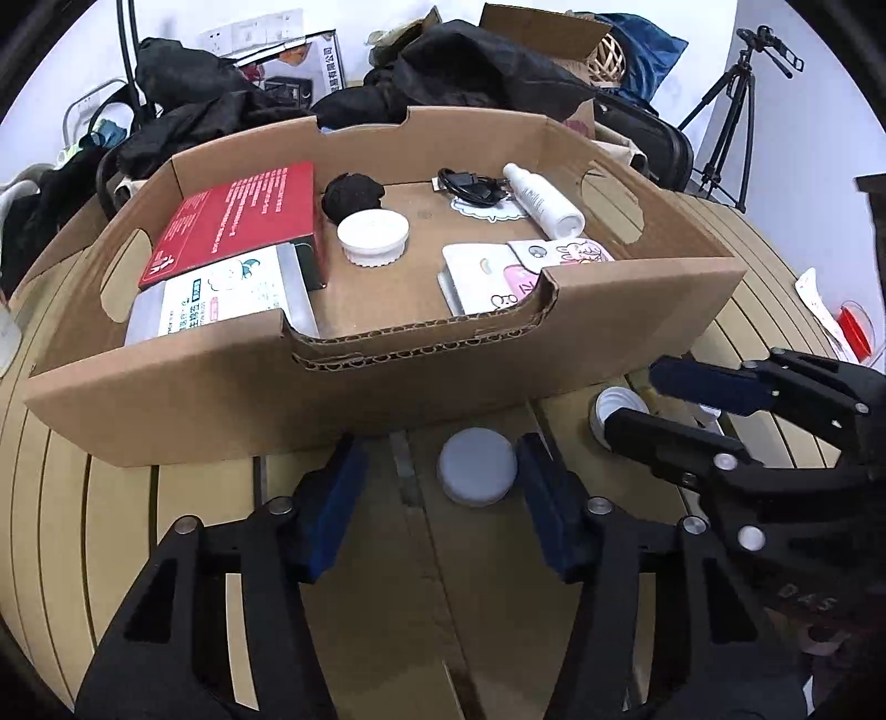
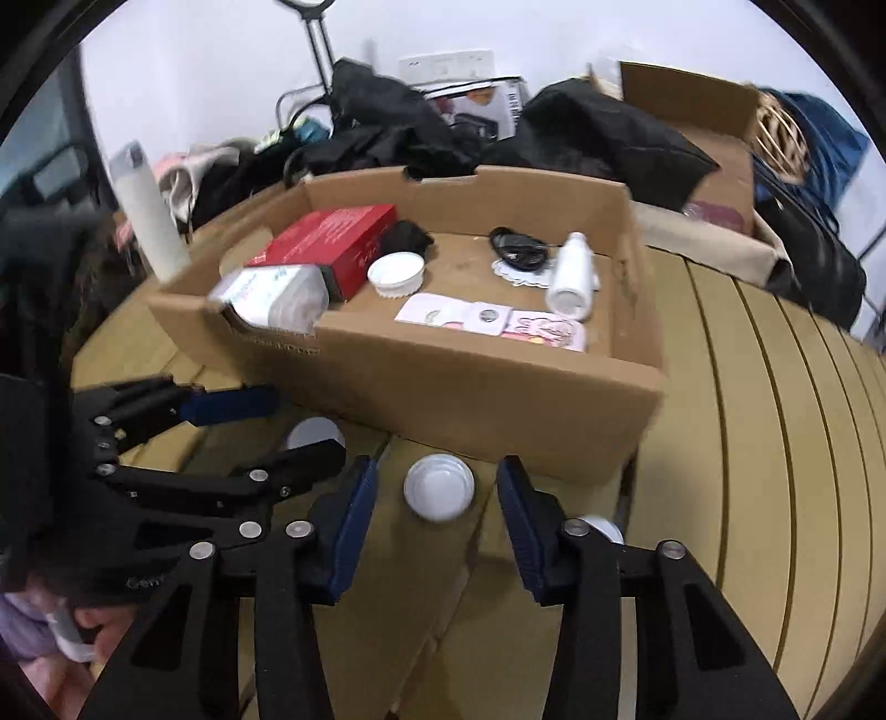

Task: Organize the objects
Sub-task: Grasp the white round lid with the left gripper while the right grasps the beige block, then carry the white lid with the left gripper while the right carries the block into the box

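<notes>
Place: we took it for a lived-in home room doubling as a recording spot | Ahead of the grippers: slatted wooden table (image 2: 775, 421) bearing an open cardboard box (image 1: 387, 399) of household bits | Beyond: heaped black clothes (image 1: 470, 72), wall sockets (image 1: 249, 33) | Far right of the left gripper: camera tripod (image 1: 731, 111)

Corrugated cardbd box (image 1: 637, 310) (matt), plastic lid (image 1: 477, 466)

Even, soft indoor light, faint shadows — heavy fisheye bending and dark corners (right view slightly motion-blurred).
</notes>
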The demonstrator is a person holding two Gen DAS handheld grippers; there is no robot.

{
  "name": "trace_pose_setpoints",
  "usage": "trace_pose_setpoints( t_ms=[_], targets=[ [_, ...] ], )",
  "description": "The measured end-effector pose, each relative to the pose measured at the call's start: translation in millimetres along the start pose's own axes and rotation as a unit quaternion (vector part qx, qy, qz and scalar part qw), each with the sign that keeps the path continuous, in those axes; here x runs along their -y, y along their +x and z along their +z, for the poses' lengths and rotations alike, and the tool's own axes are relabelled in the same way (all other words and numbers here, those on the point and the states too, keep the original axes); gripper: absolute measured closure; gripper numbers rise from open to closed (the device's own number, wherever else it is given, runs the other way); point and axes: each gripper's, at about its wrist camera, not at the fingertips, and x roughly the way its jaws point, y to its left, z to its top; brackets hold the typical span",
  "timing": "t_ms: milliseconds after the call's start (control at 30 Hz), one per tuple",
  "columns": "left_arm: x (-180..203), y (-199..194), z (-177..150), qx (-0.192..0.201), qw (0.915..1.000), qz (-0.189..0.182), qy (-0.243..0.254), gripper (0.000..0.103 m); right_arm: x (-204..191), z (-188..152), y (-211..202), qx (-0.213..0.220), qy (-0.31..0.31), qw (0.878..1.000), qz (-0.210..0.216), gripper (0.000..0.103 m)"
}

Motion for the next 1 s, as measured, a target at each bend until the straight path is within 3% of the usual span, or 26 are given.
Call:
trace_pose_setpoints(
  t_ms=[67,100,267,467,600,633,767,1000],
  targets=[
    [1.0,-0.5,-1.5,0.004,1.0,-0.001,0.005,0.064,1.7,-3.7,1.1,-0.004,0.001,1.0,-0.011,0.06],
    [2.2,-1.0,-2.4,0.005,1.0,-0.001,0.009,0.078,4.3,-6.6,-2.3,0.0,0.001,1.0,-0.016,0.06],
    [6.1,-8.1,-11.3,0.0,0.9999,-0.013,0.011,0.078,18.8,-16.5,-9.8,-0.002,0.016,0.999,-0.029,0.06],
    [2.4,-23.9,-28.4,-0.014,0.9999,-0.007,-0.003,0.078,9.7,-18.4,-6.1,0.0,-0.013,0.998,-0.056,0.061],
    [-8.3,-42.3,-43.3,-0.023,0.9995,-0.007,-0.019,0.078,-3.7,-19.7,-0.8,-0.023,-0.043,0.995,-0.082,0.069],
    [-12.7,-51.8,-48.3,-0.021,0.9994,-0.01,-0.027,0.078,-1.7,-20.2,-2.3,-0.029,-0.034,0.995,-0.086,0.075],
    [-27.2,-83.4,-60.4,-0.016,0.9977,-0.029,-0.059,0.078,5.2,-32.6,-13.9,-0.041,0.012,0.997,-0.069,0.078],
    [-28.7,-176.9,-86.9,0.019,0.995,-0.066,-0.073,0.078,-38.2,-76.8,-113.8,-0.007,0.038,0.997,-0.066,0.078]
  ],
)
